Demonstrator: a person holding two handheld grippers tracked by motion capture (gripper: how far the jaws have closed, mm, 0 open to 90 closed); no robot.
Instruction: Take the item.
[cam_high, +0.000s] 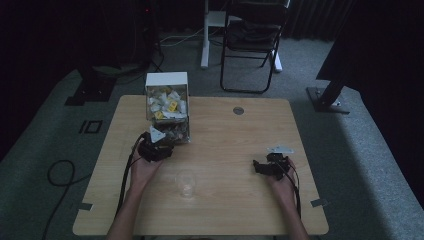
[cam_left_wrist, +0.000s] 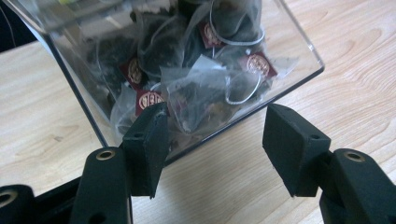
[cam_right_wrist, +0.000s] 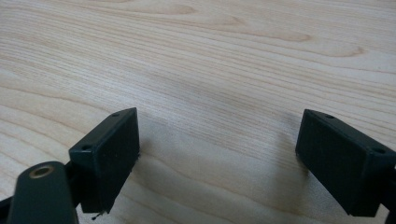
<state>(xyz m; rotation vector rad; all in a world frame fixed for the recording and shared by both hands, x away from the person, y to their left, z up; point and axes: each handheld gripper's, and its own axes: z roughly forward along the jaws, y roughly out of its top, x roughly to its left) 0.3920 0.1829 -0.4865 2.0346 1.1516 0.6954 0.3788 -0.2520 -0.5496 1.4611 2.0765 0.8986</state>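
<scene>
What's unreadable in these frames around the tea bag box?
- Tea bags, left gripper view: tag print blurred behind the clear box wall; the box top is cut off by the frame edge.
- High view: upper packets too small and dim to read.
- Glass, high view: contents not discernible.

The high view looks down on the whole tabletop (cam_high: 225, 130); both tool cameras sit close above its wood.
</scene>
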